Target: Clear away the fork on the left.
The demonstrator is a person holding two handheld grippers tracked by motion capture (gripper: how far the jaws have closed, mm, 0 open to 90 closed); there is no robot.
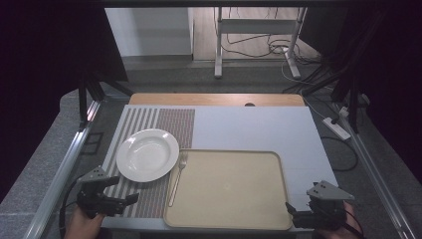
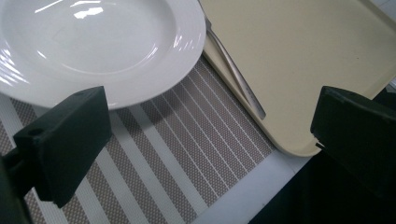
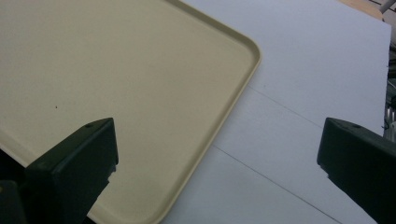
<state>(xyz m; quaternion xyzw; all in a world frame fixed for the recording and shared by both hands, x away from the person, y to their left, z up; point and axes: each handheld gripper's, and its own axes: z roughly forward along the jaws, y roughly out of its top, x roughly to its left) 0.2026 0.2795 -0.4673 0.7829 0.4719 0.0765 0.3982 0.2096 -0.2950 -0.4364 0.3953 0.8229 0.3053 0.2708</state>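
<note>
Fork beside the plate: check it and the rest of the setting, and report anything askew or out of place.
The fork lies half on the beige tray's left rim and half on the striped placemat, slightly slanted. The white plate sits flat on the placemat. Nothing looks spilled or damaged.

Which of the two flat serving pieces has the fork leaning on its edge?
The beige tray: the fork lies along its left rim. The white plate sits apart on the striped placemat.

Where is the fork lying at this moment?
In the high view the fork lies along the left rim of the beige tray, beside the striped placemat, tines pointing away, just right of the white plate.
</note>
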